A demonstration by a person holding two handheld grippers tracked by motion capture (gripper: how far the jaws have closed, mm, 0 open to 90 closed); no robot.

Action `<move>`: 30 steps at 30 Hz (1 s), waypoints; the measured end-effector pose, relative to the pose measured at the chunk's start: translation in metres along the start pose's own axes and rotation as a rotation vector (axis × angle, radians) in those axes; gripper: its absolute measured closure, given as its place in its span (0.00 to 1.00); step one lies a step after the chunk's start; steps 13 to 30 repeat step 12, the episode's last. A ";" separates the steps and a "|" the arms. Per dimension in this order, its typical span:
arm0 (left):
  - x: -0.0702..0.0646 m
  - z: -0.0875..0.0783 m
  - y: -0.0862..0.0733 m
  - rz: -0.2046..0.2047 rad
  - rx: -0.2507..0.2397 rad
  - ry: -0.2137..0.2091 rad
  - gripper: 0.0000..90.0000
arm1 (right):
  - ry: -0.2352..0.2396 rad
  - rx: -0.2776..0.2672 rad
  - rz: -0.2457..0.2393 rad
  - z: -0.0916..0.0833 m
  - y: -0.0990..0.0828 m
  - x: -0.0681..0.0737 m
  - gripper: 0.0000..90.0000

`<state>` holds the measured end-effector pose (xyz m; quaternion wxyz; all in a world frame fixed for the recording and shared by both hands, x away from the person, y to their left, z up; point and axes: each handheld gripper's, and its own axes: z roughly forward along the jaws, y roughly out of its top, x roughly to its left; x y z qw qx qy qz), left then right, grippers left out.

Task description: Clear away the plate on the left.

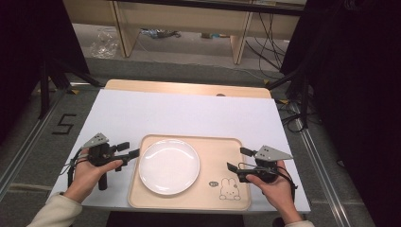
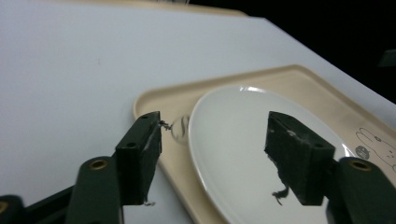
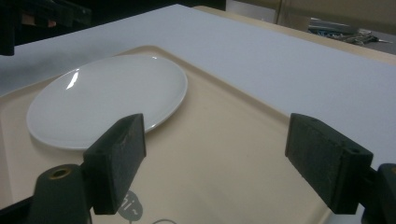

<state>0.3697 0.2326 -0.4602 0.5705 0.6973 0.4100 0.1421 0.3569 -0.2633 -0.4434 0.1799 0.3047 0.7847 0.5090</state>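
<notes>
a plain white plate (image 1: 169,166) sits on a pale beige tray (image 1: 222,153); at the tray's 5 o'clock corner is a line-drawn rabbit (image 1: 229,188) with a small dark speech bubble. the counter (image 1: 189,116) is white with a light wood edge at 12 o'clock. both grippers are black, left gripper (image 1: 131,150) and right gripper (image 1: 238,159), each topped with a grey plate.

Even overhead light, surface (image 1: 189,113) bright white and close to washed out; room edges in the high view fall to near black. Soft, faint shadows under both hands. Small glare streaks on the plate (image 1: 169,166) rim in both gripper views. High view is low-res and slightly soft. Gripper views: near jaws blurry, far background dark and out of focus.
</notes>
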 end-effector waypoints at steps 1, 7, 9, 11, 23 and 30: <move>-0.002 -0.002 0.002 0.038 -0.020 -0.008 0.37 | 0.001 0.000 -0.001 0.000 0.000 0.000 0.24; -0.021 -0.017 0.009 0.149 -0.109 -0.016 0.27 | 0.002 0.002 -0.001 0.000 0.000 0.000 0.24; -0.023 -0.019 0.009 0.184 -0.108 0.006 0.24 | 0.002 0.003 0.000 0.000 0.000 0.000 0.24; -0.023 -0.018 0.008 0.175 -0.104 0.011 0.22 | 0.003 0.004 0.000 0.000 0.000 0.000 0.24; -0.023 -0.017 0.008 0.173 -0.105 0.012 0.21 | -0.011 0.018 -0.011 -0.001 0.000 0.000 0.24; -0.023 -0.017 0.008 0.173 -0.105 0.012 0.21 | -0.011 0.018 -0.011 -0.001 0.000 0.000 0.24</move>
